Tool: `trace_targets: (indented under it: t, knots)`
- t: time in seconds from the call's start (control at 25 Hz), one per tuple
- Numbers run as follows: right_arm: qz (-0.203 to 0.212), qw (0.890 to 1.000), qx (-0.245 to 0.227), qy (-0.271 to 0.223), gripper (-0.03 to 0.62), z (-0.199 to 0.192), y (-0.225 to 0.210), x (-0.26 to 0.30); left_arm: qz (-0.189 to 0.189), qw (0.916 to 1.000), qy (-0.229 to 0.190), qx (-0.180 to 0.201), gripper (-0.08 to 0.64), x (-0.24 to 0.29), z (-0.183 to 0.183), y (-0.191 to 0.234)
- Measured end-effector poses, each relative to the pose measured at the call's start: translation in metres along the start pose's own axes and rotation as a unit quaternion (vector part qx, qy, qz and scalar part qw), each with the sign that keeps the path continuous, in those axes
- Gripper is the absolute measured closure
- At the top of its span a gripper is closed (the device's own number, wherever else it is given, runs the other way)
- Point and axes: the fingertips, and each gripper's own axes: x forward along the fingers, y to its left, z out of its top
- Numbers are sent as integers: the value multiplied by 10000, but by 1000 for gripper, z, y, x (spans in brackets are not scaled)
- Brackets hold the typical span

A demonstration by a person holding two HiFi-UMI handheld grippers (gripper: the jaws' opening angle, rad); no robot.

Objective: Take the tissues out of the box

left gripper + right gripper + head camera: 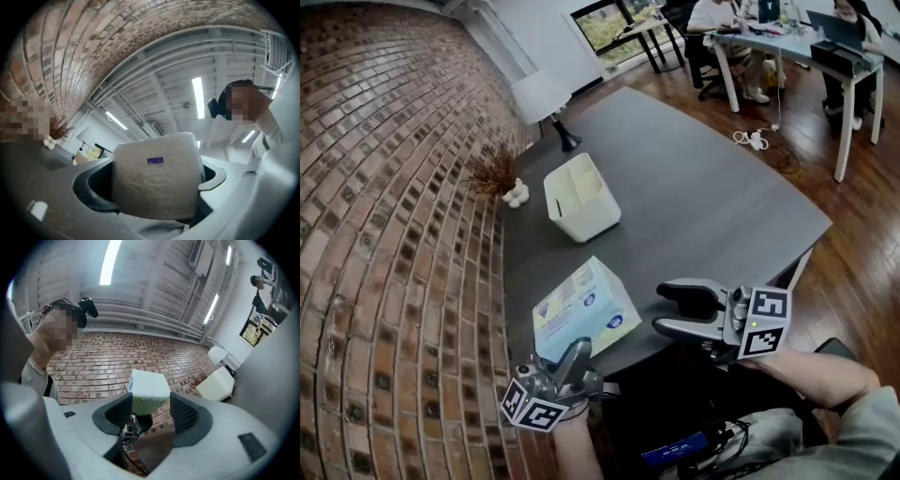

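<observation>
Tissue pack [584,309], pale wrapper with blue print, clasped by left hand-held gripper [578,353], right hand-held gripper [661,307] parted, empty

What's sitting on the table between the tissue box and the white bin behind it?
Nothing. In the head view, the strip of dark table between the tissue box and the white bin is bare.

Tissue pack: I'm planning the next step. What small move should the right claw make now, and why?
Probably ease the right claw left toward the pack. Its jaws stand apart with nothing between them, aimed at the pack, while the left claw appears shut on the pack's near end.
</observation>
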Motion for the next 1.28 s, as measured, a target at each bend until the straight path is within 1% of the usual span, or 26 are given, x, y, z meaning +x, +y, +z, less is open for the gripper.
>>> trace_targets:
  t: [0.08,0.16,0.28,0.36,0.48,0.56,0.68,0.8,1.08,1.28]
  knots:
    - [70,10000,-20,35,325,-4,6,4,-44,9985,-452,-313,61,-23,-4,-12]
    - [143,9998,-51,96,325,-8,12,7,-173,9949,-831,-541,61,-41,-9,-24]
    - [286,9992,-156,228,325,-14,24,10,-334,9903,-1152,-699,61,-62,-20,-40]
    - [351,9986,-243,302,325,-18,31,10,-373,9896,-1166,-757,61,-70,-29,-46]
    - [415,9978,-314,413,327,-23,33,7,-265,9903,-1168,-706,61,-81,-35,-45]
    - [444,9977,-334,383,327,-26,35,9,-184,9907,-1169,-676,61,-87,-32,-38]
    - [484,9975,-384,347,327,-25,37,11,-127,9885,-1272,-809,61,-91,-25,-29]
    - [573,9965,-450,414,327,-23,41,9,-76,9891,-1265,-750,61,-90,-25,-30]
    - [703,9947,-524,535,327,-22,48,7,-136,9863,-1369,-913,61,-89,-24,-34]
    - [816,9923,-682,629,327,-22,53,15,-229,9861,-1381,-898,61,-85,-20,-35]
